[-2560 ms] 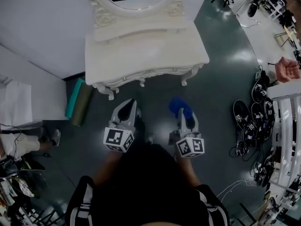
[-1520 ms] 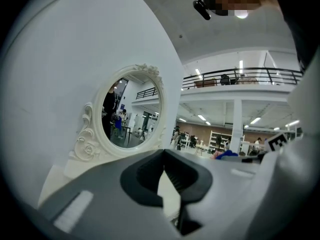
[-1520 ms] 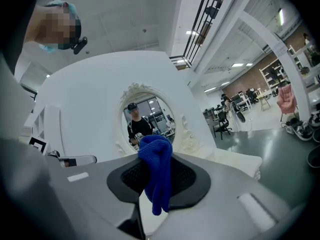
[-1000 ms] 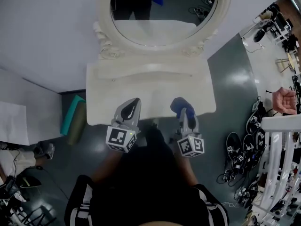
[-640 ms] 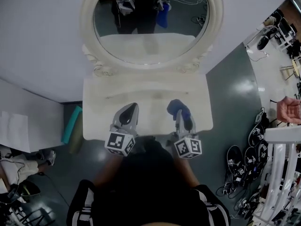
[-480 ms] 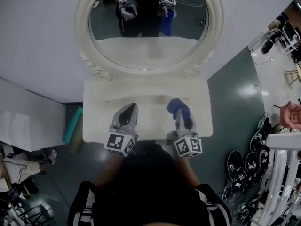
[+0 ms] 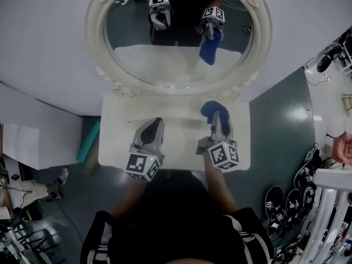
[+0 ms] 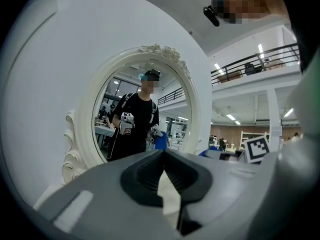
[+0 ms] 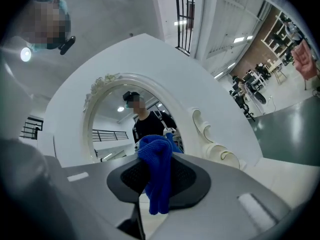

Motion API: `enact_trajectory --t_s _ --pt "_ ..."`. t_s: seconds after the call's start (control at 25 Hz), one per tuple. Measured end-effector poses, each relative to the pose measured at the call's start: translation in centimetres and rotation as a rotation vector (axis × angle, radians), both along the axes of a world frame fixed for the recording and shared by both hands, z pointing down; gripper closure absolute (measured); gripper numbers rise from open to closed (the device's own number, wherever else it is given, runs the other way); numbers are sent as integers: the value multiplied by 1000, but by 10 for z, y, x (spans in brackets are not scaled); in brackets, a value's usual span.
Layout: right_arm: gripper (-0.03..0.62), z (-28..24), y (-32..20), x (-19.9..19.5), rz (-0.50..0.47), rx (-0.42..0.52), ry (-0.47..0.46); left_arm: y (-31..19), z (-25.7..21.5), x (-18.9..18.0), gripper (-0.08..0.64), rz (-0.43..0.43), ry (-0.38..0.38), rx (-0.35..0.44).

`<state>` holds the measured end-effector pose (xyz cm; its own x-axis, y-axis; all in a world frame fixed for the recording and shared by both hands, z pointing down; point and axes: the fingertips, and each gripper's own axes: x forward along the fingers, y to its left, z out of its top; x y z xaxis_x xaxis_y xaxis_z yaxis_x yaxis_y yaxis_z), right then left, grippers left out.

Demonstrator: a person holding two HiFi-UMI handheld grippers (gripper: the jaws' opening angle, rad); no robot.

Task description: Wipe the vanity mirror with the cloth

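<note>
Right gripper (image 7: 216, 114) is pinching the blue cloth (image 7: 211, 110) between its jaws, with the cloth bunching above the tips and hanging over the far right of the white vanity table (image 7: 118, 131), apart from the glass. Left gripper (image 7: 155, 124) is hovering over the tabletop left of it, jaws pressed together on nothing. The oval vanity mirror (image 7: 165, 65) is standing at the far edge, reflecting both grippers and the cloth. Only black-and-white square patterns are showing on the marker cubes (image 7: 224, 155).
</note>
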<state>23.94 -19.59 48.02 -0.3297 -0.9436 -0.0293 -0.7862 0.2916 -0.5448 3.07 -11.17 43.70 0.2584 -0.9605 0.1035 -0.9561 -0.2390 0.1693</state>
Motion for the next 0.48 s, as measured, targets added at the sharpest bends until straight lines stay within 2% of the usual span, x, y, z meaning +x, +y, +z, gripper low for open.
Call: enact_trajectory --t_s 0.2,0.48 --pt "508 3 -36 -3 49 -17 -34 -20 -13 -13 551 8 -1 37" --pt "506 21 -88 -4 120 -76 -105 -43 -12 -31 551 11 12 37"
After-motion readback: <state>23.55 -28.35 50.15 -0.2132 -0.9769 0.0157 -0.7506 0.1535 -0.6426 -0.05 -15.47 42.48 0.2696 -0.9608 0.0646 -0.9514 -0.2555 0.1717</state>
